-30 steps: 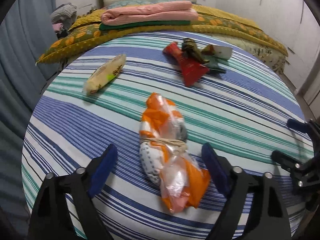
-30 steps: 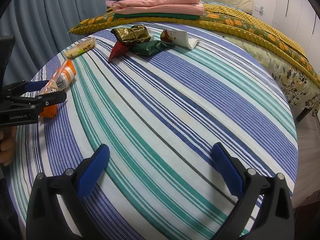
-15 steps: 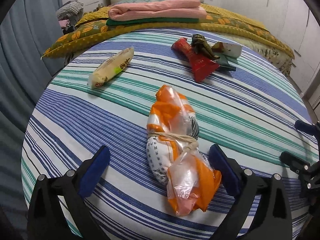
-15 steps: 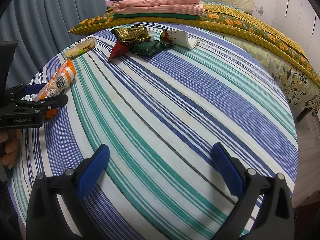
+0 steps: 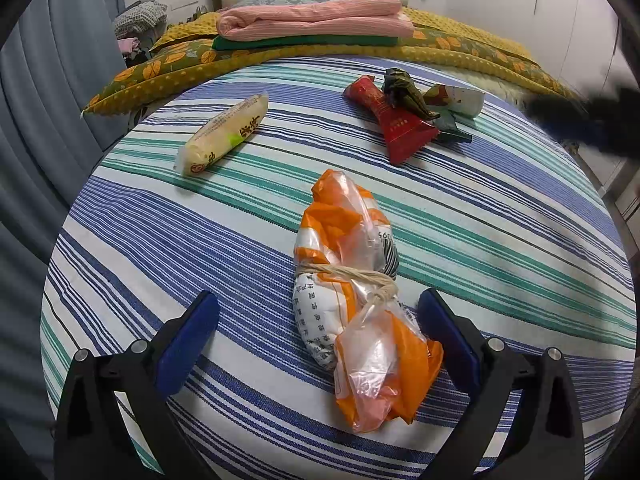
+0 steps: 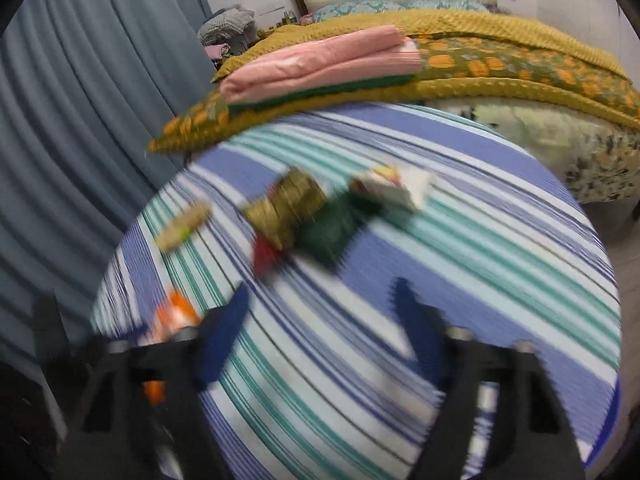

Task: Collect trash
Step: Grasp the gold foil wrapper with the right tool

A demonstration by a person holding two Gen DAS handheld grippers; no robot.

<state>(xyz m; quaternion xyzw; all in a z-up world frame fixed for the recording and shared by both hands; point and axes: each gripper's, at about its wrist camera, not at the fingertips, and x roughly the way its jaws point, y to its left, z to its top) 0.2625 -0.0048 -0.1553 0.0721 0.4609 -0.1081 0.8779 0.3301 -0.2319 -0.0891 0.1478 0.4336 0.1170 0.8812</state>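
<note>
striped tablecloth [image 6: 460,240] and wrapper pile [image 6: 312,216] motion-blurred, right view

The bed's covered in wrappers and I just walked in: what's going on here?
A person with a gripper in each hand is collecting trash off the striped sheet. The left gripper is open around the orange bag, not gripping it. The right gripper, empty, has just been closing, facing the wrapper pile.

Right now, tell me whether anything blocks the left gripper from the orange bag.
Nothing visible does. The orange bag lies on the striped sheet between the open fingers of the left gripper; neither pad touches it.
</note>
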